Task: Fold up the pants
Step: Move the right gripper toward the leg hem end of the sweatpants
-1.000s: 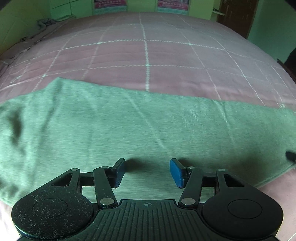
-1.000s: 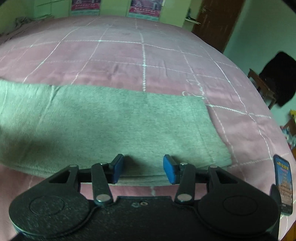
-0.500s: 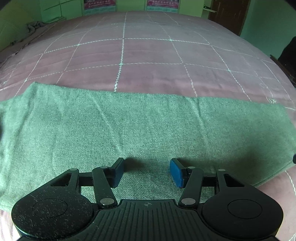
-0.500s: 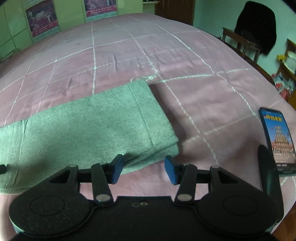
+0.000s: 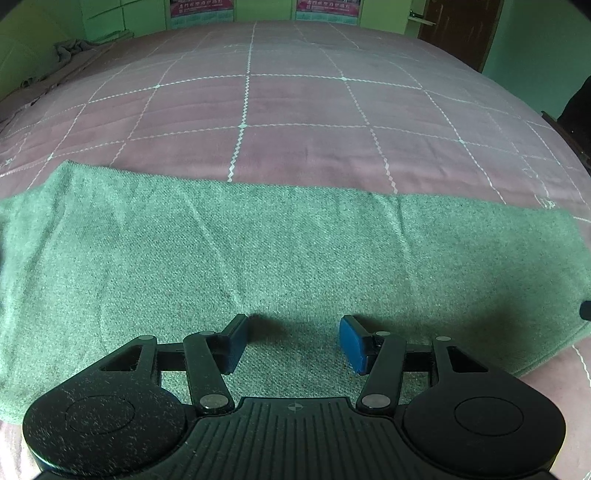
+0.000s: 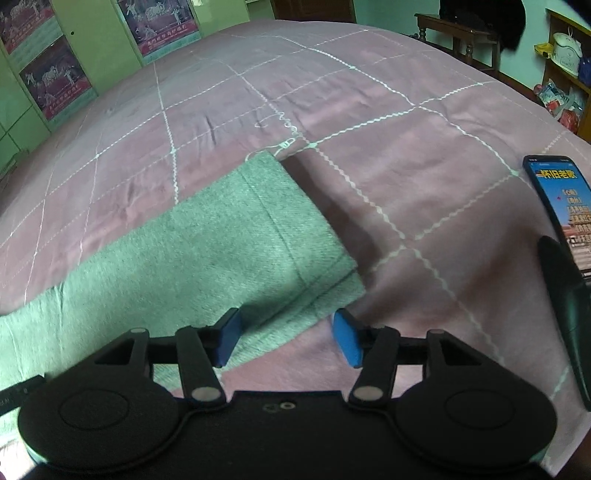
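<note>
Green pants [image 5: 295, 258] lie flat as a long band across the pink quilted bed [image 5: 295, 110]. My left gripper [image 5: 293, 341] hovers over the middle of the band near its front edge, open, nothing between its blue pads. In the right wrist view the hemmed end of the pants [image 6: 221, 251] runs diagonally. My right gripper [image 6: 286, 339] sits at that end's near corner with its jaws opening; the cloth's edge lies under the gap and the pads do not press on it.
A phone [image 6: 561, 214] with a lit screen stands at the bed's right edge beside a black handle [image 6: 569, 314]. Wooden furniture [image 6: 461, 33] and cluttered shelves [image 6: 565, 55] lie beyond the bed on the right. A dark door [image 5: 461, 29] is at the back.
The right gripper has swung right along the pants to the hemmed end and rolled, so the cloth now runs diagonally. Its jaws stand slightly wider. The left gripper shifted a little sideways.
</note>
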